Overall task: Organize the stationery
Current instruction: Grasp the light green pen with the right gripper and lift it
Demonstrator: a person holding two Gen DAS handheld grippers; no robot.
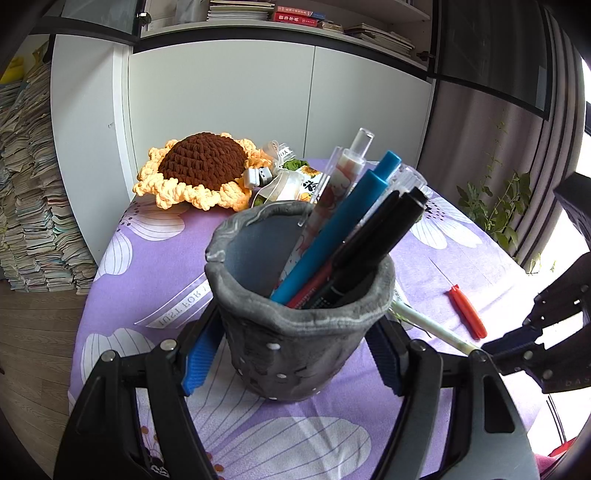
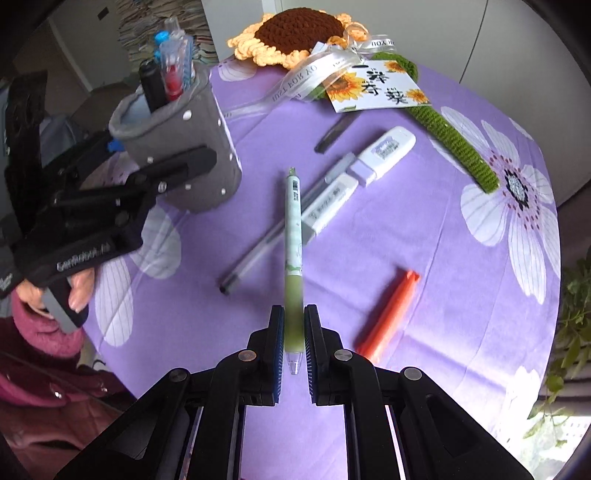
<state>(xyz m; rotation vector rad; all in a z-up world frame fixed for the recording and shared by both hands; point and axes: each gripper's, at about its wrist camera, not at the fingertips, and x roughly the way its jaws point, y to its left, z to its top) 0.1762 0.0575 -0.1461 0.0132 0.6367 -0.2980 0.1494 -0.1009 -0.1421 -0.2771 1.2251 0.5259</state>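
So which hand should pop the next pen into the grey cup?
The right. The right gripper is shut on the green pen, ready to carry it over. The left gripper is busy clamping the grey cup, so it should probably just hold it.

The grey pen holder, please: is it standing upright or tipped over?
Upright. The pen holder stands on its base on the tablecloth, mouth upward, pens leaning inside it, with the left gripper clamped on its sides.

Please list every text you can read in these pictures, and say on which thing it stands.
"JUST FOR Y…", cut off: ribbon.
"GenRobot.AI": left gripper.
Large Chinese characters, blurred: sunflower card.
Print on held pen, eraser and shelf books: too small.
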